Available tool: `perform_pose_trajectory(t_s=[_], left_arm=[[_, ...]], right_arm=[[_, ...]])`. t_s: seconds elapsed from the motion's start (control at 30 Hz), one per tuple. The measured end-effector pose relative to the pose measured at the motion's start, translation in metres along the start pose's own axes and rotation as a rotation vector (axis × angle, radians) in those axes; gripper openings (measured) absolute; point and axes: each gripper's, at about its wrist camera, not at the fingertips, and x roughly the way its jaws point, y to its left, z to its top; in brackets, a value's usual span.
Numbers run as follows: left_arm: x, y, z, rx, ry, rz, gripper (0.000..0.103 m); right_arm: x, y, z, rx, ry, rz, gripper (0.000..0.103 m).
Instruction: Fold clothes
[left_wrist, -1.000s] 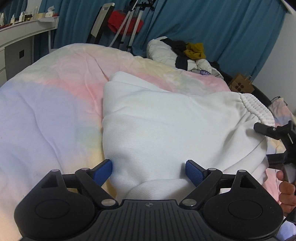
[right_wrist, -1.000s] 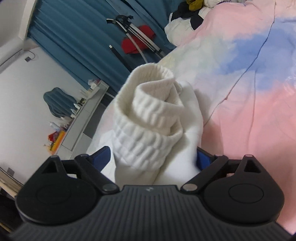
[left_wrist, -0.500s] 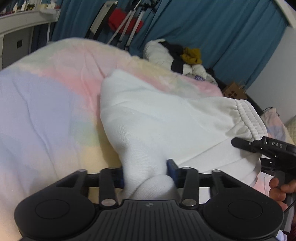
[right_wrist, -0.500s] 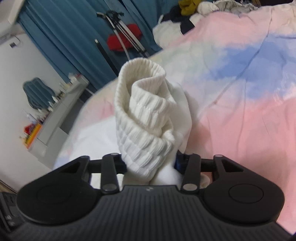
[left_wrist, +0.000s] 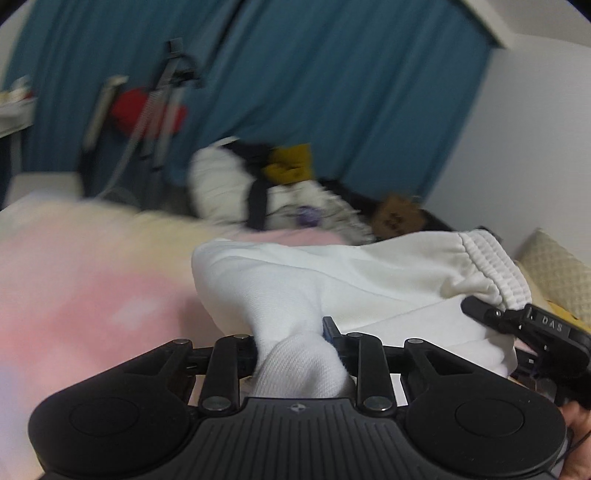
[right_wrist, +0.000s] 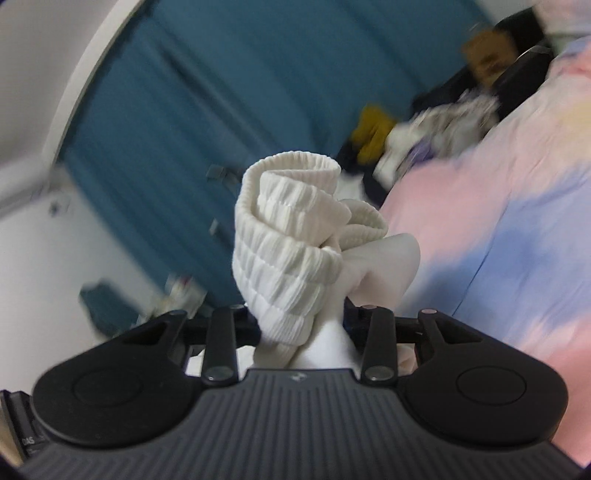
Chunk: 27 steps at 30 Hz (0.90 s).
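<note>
White sweatpants (left_wrist: 369, 284) hang between my two grippers above the pastel bedspread (left_wrist: 92, 295). My left gripper (left_wrist: 295, 341) is clenched on a bunched fold of the plain fabric, which bulges out between its jaws. My right gripper (right_wrist: 301, 325) is clamped on the ribbed waistband (right_wrist: 288, 236), which curls up in a roll ahead of it. Beyond the bed lies a blurred pile of clothes (left_wrist: 258, 184) before blue curtains (left_wrist: 332, 92).
</note>
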Motion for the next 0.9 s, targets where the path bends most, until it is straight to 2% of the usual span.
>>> perform_pose_trajectory(t_s=[0.1,0.23,0.37,0.47,0.5,0.6,0.7,0.73,0.8,0.9], left_arm=[[0.067,-0.041,0.015,0.056,0.003,-0.058,0.028],[0.164,-0.092,0.017,0.162,0.027,-0.109,0.028],[0.249,-0.116,-0.013,0.242,0.098,-0.096,0.028],[0.296,-0.111,-0.041,0.241,0.188,-0.089,0.029],[0.305,-0.108,-0.05,0.247,0.209,-0.089,0.032],[0.319,-0.091,-0.07,0.258,0.265,-0.077,0.042],[0.307,-0.092,-0.069,0.295,0.275,-0.072,0.053],[0.294,-0.091,-0.067,0.298,0.268,-0.071,0.053],[0.271,-0.091,-0.059,0.304,0.255,-0.065,0.063],[0.227,-0.093,-0.042,0.308,0.219,-0.063,0.07]], right_arm=[[-0.003,-0.034,0.027,0.003,-0.133,-0.049,0.039],[0.006,-0.093,0.036,0.024,-0.286,-0.147,0.039],[0.028,-0.156,0.022,0.102,-0.311,-0.28,0.039],[0.05,-0.196,0.003,0.179,-0.187,-0.399,0.039],[0.056,-0.204,-0.003,0.164,-0.145,-0.439,0.039],[0.06,-0.21,-0.013,0.121,-0.117,-0.448,0.041],[0.05,-0.211,-0.009,0.189,-0.117,-0.432,0.044],[0.045,-0.209,-0.01,0.194,-0.108,-0.44,0.047],[0.034,-0.2,-0.011,0.203,-0.082,-0.463,0.047],[0.007,-0.181,-0.013,0.186,-0.057,-0.504,0.048]])
